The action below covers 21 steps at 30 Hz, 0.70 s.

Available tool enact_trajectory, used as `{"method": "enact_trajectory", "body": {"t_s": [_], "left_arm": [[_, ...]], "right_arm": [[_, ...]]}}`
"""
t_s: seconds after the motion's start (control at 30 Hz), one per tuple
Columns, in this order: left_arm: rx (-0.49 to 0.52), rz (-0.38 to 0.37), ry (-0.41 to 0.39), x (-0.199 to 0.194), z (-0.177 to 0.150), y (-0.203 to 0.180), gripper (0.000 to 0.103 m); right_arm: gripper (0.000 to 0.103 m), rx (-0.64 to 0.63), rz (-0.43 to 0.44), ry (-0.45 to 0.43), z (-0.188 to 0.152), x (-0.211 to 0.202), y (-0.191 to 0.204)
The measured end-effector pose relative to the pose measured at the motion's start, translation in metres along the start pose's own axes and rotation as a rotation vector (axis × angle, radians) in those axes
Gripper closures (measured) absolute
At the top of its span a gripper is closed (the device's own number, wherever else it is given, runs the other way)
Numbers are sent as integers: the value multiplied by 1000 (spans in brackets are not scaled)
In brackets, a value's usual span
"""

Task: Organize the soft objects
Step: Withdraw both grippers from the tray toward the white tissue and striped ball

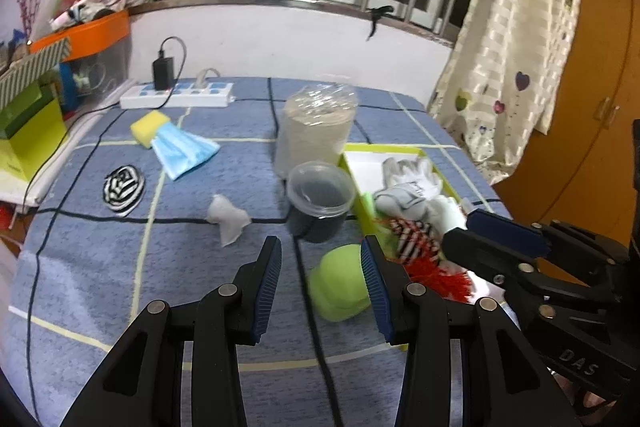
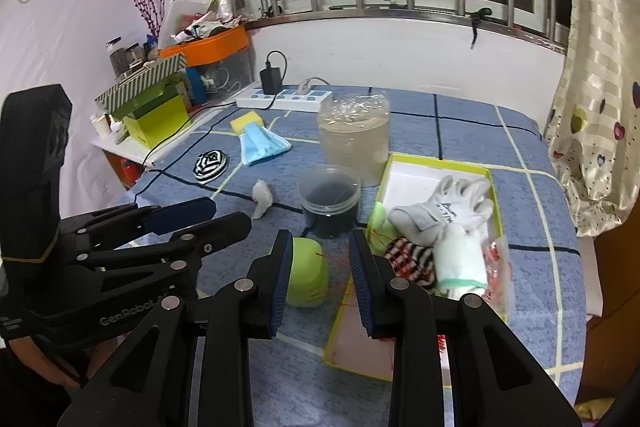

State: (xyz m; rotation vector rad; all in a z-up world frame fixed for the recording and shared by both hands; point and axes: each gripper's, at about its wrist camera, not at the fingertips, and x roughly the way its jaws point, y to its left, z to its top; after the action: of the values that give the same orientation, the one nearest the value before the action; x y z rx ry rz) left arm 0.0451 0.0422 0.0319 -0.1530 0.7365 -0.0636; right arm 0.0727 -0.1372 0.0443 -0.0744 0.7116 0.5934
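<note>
Hovering low over the blue checked bench (image 1: 120,267): left tongs (image 1: 321,281) standing apart, gripping nothing, with a lime-green soft ball (image 1: 340,285) lying between and just beyond the blue pads (image 1: 270,285). Right tongs (image 2: 318,277) likewise standing apart and empty, framing the same ball (image 2: 308,273) at the near left edge of the yellow-green tray (image 2: 440,159).

Lying inside the tray: a grey-and-white work glove (image 2: 444,211), a white sock with a green band (image 2: 460,261), a striped red, white and black cloth (image 2: 412,257) and red threads (image 1: 436,277); exact stacking under the glove not showing clearly.

Sitting on the bench well apart from the tray: a white cloth scrap (image 1: 228,217), a black-and-white striped roll (image 1: 123,189), a blue face mask (image 1: 184,149) overlapping a yellow sponge (image 1: 146,127).

Standing just left of the tray: a dark lidded tub (image 1: 320,201), and behind it a taller clear jar (image 1: 316,135). Resting at the far edge under the barred window: a white power strip (image 1: 176,95) carrying a black charger (image 1: 163,71).
</note>
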Motion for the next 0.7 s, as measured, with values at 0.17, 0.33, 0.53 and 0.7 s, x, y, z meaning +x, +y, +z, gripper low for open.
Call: {"method": "enact_trajectory", "body": {"t_s": [0.17,0.33,0.53,0.7], "left_arm": [[-29,13,1,-1,0,12,63],[-54,6,1,-2,-1,23,63],[-75,31,8,0,-6,36,63],[-100,50,16,2,-9,53,63]], "right_arm": [[73,-11,19,0,3,5,7],[73,-20,32,5,6,11,14],[73,-47,57,12,9,23,25],[70,-69,77,26,12,36,38]]}}
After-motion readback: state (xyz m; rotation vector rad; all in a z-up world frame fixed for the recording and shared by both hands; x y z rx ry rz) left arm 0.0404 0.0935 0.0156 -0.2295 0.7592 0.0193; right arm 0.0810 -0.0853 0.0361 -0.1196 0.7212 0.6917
